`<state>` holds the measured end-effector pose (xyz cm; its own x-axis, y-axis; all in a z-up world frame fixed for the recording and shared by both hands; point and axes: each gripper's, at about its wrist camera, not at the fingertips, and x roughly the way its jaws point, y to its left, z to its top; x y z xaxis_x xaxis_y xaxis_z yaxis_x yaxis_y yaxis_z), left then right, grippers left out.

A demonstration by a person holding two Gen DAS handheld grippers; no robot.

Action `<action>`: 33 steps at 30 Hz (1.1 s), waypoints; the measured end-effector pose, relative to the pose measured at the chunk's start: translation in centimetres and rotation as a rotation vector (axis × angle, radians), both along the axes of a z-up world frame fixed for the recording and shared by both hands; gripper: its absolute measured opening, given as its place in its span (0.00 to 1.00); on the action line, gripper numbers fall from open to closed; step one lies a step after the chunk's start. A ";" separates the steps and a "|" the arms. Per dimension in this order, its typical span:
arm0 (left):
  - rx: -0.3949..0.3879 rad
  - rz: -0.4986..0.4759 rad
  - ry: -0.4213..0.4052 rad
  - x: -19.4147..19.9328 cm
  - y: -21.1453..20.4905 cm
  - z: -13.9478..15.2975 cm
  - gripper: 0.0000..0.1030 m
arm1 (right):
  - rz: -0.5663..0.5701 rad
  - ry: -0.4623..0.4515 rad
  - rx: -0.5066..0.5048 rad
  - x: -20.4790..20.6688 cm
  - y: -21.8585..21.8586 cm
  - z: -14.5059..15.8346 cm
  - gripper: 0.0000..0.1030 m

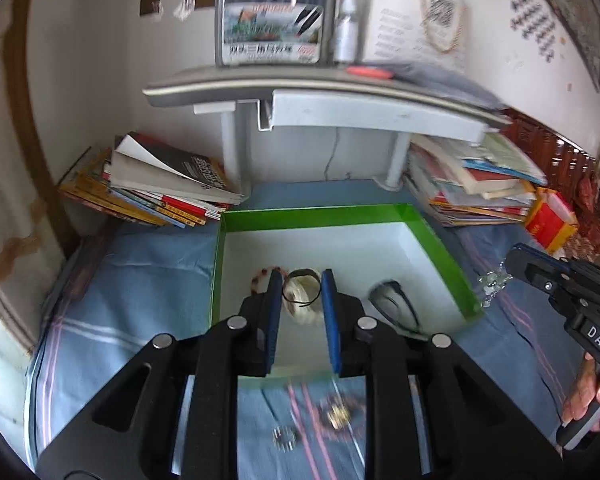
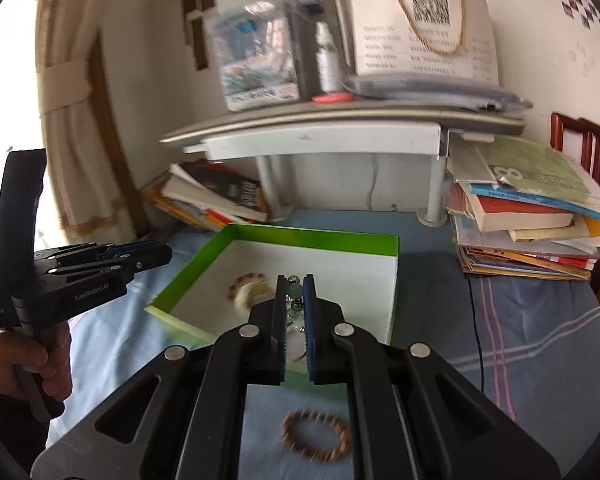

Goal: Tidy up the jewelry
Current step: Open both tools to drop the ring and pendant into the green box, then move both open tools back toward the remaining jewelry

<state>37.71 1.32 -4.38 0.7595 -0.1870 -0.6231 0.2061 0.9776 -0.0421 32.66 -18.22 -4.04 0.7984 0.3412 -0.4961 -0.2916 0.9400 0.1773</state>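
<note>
A green box with a white floor point(image 1: 340, 248) point(image 2: 340, 264) sits on the blue cloth. Inside lie a reddish bead bracelet point(image 1: 260, 276) point(image 2: 246, 280), a white coiled piece with a dark ring point(image 1: 302, 294), and a black band point(image 1: 396, 304). My left gripper point(image 1: 301, 284) is open and empty over the box's near side. My right gripper point(image 2: 294, 292) is shut on a clear glass-bead bracelet point(image 2: 294, 308), held over the box; it also shows in the left wrist view point(image 1: 492, 282). A brown bead bracelet point(image 2: 316, 434) lies on the cloth near me. Small gold and silver pieces point(image 1: 336, 414) lie there too.
Book stacks flank the box, left point(image 1: 160, 188) and right point(image 2: 532, 220). A grey shelf point(image 1: 320, 96) on posts stands behind, holding boxes and a bottle. A black cable point(image 2: 476, 320) runs over the cloth at the right. A red-yellow box point(image 1: 550, 220) stands at the right edge.
</note>
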 end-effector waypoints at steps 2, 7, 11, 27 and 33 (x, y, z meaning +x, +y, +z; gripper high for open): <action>0.009 0.024 0.009 1.8 -0.1 -1.0 0.43 | -0.020 0.012 -0.019 1.7 0.1 -1.0 0.11; 0.000 0.072 -0.007 2.4 1.0 -1.6 0.69 | -0.052 0.014 0.027 1.7 -1.0 -1.7 0.40; -0.063 0.072 -0.116 -3.1 3.2 2.6 0.74 | -0.048 -0.068 0.084 -2.7 -2.7 1.2 0.40; -0.056 0.135 -0.167 -24.4 4.8 -1.1 0.91 | -0.038 -0.075 0.058 -20.5 -2.3 -1.1 0.56; -0.037 0.100 -0.079 -26.6 3.3 -4.9 0.91 | -0.050 -0.014 -0.004 -22.3 -0.9 -4.5 0.56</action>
